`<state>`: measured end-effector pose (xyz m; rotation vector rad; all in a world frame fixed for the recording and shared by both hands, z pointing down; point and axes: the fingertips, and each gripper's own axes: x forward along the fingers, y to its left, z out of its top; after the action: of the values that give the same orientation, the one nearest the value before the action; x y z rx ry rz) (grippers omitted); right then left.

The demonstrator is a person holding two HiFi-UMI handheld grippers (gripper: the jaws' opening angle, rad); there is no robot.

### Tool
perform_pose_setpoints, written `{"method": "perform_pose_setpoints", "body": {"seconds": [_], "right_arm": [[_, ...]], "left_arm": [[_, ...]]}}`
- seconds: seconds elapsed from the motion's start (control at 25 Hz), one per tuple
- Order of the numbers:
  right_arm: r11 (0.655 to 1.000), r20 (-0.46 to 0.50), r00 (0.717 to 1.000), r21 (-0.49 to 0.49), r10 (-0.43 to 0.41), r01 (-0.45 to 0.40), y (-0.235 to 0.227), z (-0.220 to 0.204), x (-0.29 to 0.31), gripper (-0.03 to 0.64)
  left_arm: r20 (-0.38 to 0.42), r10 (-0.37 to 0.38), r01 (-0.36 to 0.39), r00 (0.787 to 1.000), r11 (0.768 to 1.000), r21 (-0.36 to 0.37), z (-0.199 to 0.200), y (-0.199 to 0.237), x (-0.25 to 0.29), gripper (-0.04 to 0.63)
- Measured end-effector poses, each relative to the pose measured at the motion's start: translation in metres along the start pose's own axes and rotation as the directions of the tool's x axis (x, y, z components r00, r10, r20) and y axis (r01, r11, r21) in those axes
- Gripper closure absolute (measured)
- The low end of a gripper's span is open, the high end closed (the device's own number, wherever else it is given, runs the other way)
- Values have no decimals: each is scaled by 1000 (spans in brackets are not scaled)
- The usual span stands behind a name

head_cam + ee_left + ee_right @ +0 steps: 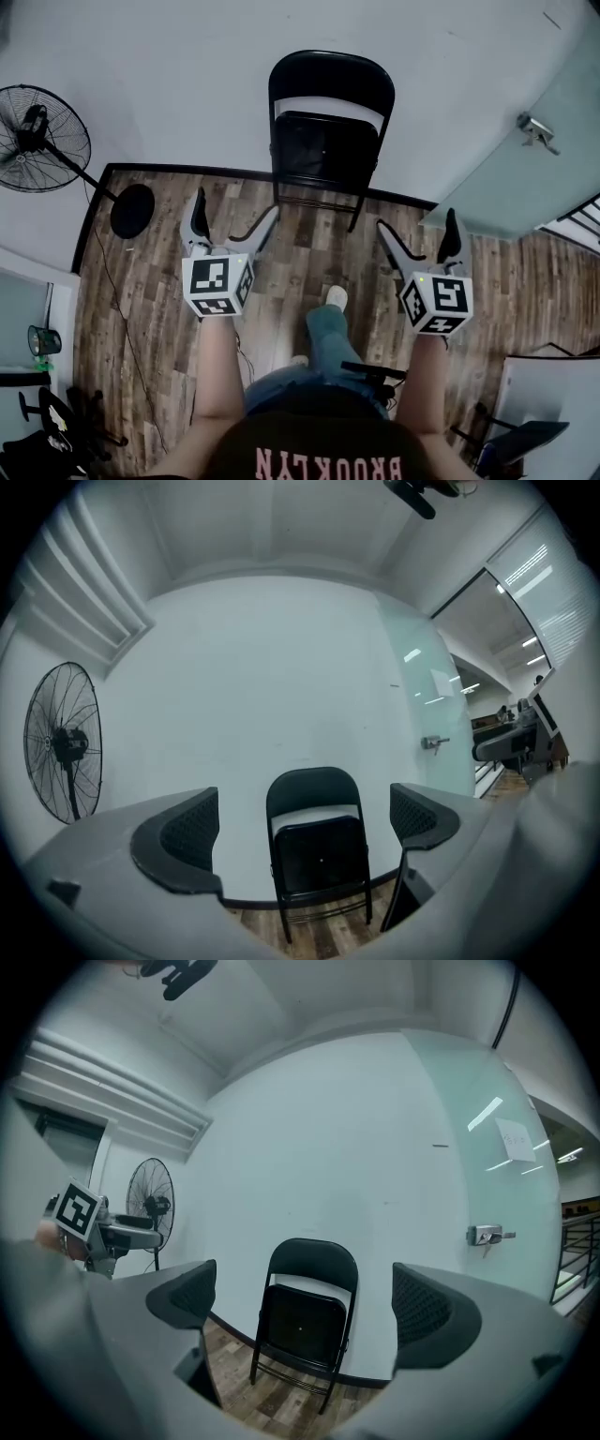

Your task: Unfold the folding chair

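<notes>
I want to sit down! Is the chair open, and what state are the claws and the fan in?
folding chair: folded up, seat flipped up, standing against the wall.
left claw: open, holding nothing, away from the chair.
right claw: open, holding nothing, away from the chair.
fan: standing upright; can't tell if it spins.

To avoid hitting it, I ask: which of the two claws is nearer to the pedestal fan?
The left claw: the pedestal fan stands on its side of the folding chair; the right claw is toward the door handle.
</notes>
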<state>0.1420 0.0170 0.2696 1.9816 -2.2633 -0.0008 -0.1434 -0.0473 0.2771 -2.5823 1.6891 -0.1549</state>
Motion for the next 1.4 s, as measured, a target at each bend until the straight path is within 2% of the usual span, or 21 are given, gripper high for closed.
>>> {"method": "perform_pose_setpoints", "body": {"seconds": [0.36, 0.56, 0.64, 0.76, 1.04, 1.24, 1.4], "right_arm": [[999, -2, 1000, -15, 28, -28, -74, 15, 103, 48], [999, -16, 999, -29, 31, -32, -118, 19, 156, 48], [999, -19, 999, -30, 38, -38, -132, 18, 176, 48], [998, -21, 998, -24, 55, -56, -146, 16, 205, 49], [996, -77, 993, -15, 84, -86, -154, -6, 257, 49], [996, -134, 987, 12, 87, -86, -153, -36, 293, 49], [997, -188, 979, 18, 76, -74, -153, -56, 326, 49]], "left_arm": [[-35, 20, -19, 999, 1000, 11, 16, -5, 119, 26], [-43, 29, -29, 999, 999, -16, 25, -13, 181, 29], [-55, 30, -30, 998, 999, -13, 26, -15, 202, 49], [-51, 51, -53, 997, 998, -30, 24, -11, 227, 122], [-116, 60, -70, 991, 993, -92, -8, -5, 267, 121], [-172, 18, -40, 985, 991, -130, -41, -2, 300, 121], [-226, -22, -24, 974, 980, -198, -76, 8, 337, 121]]}}
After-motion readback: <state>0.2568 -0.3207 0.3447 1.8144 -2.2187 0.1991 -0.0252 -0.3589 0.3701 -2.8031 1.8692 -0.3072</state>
